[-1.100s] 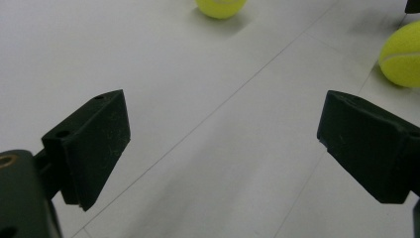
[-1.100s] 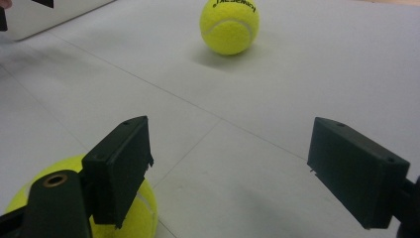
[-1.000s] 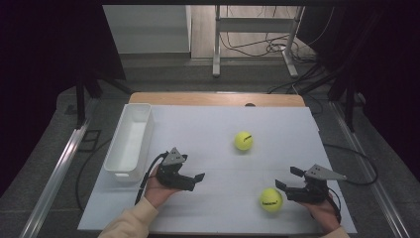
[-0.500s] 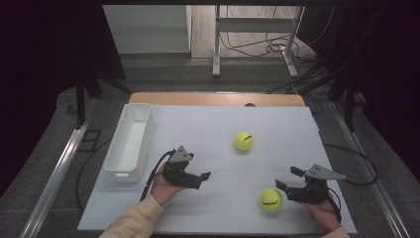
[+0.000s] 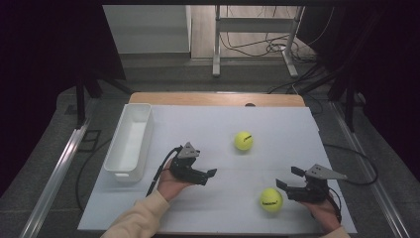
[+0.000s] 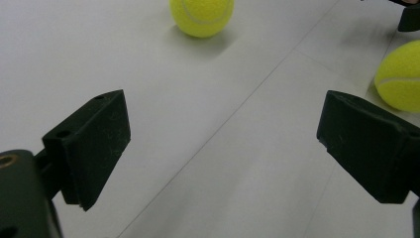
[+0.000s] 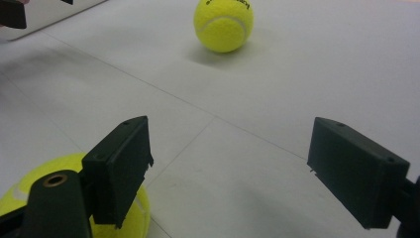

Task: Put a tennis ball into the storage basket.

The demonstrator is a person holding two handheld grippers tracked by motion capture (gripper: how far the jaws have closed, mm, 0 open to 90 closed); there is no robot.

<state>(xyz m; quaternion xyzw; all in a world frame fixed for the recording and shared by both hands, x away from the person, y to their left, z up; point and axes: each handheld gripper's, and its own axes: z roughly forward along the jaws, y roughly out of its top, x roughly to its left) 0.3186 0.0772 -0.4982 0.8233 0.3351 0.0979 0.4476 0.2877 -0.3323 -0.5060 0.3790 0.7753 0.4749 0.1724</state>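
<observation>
Two yellow tennis balls lie on the white table top: one in the middle [image 5: 243,141], one near the front right [image 5: 271,199]. My left gripper [image 5: 204,163] is open and empty, left of both balls, jaws toward them. Its own view has the middle ball [image 6: 201,15] ahead and the front ball [image 6: 398,74] at the right edge. My right gripper [image 5: 288,177] is open, just right of and above the front ball. In its view that ball [image 7: 141,213] sits beside the left jaw, outside the gap, and the middle ball [image 7: 224,25] lies ahead.
A long white tray [image 5: 115,148] stands empty along the table's left side, just left of my left hand. The white table top [image 5: 208,124] ends at a wooden strip at the back. Cables and a metal stand's legs are on the floor beyond.
My left gripper has slid a little to the right, toward the balls. The right gripper and both balls have stayed put.
</observation>
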